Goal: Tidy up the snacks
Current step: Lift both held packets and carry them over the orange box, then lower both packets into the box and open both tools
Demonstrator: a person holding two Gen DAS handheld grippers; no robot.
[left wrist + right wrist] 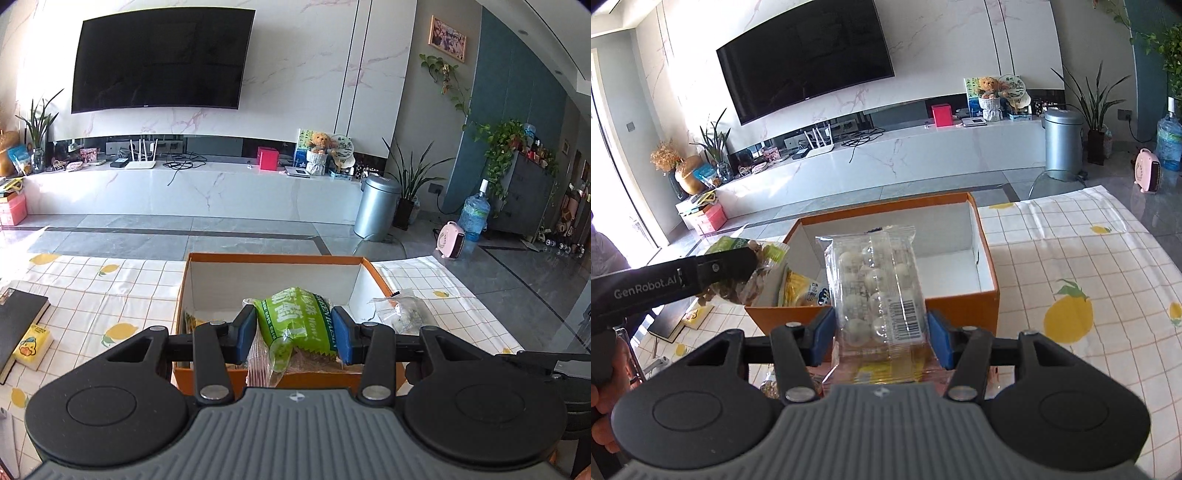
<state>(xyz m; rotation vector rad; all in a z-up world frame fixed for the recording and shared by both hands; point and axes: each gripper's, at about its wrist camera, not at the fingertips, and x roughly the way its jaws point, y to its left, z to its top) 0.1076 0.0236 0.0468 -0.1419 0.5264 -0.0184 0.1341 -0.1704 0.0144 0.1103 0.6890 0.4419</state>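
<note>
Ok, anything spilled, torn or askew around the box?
Nothing stands out. The orange cardboard box sits upright on the lemon-print tablecloth, a yellow snack packet lies inside, and both held packets look intact.

Our left gripper [294,332] hides the lower end of the green packet [299,321] behind its own body, and the near wall of the box [271,258] too. Our right gripper [882,334] covers the bottom of the clear pack [875,284]. Left of it, the yellow packet [803,290] shows only in part behind the box rim. The barcode print is too small to read. The book [18,325] is cut by the frame edge.
</note>
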